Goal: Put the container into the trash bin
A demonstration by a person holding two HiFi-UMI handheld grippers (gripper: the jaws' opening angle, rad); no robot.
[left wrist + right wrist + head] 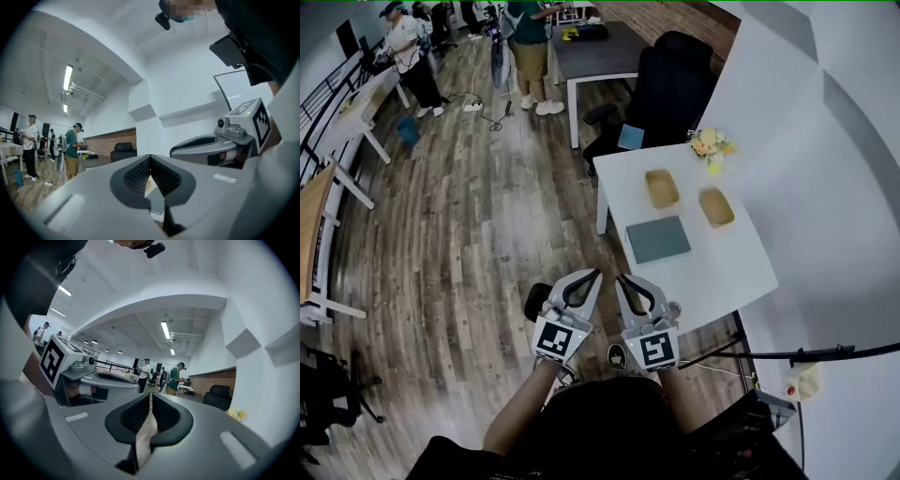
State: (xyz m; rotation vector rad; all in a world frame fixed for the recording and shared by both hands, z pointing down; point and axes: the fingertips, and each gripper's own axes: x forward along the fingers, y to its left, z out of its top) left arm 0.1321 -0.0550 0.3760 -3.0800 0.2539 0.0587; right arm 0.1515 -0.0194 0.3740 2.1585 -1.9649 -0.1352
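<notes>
Closest to the person, the left hand-held gripper (592, 276) and the right hand-held gripper (623, 279) were held side by side over the wooden floor (469, 234), roughly level, their tips near each other and aimed toward the white table (722, 272). Each gripper's own view showed its jaws closed tip to tip with nothing between the pads, only a sliver of background behind them, so both were empty. Held together like that, they looked set for an approach rather than a grasp. Just beside the left one a dark round object (536, 298) sat on the floor; whether it was the trash bin could not be told. On the table a grey-blue pad (657, 238) lay flat toward the near edge. Beyond it stood two tan containers, the left container (661, 187) and the right container (716, 206), apart from each other, open side up and well apart from both grippers, so neither had yet been picked up. Their shallow open tops probably invited a grip on a rim. A bunch of flowers (711, 142) sat at the far corner, a black office chair (670, 84) stood behind it, and farther off people (530, 47) stood by a grey table (595, 52).
</notes>
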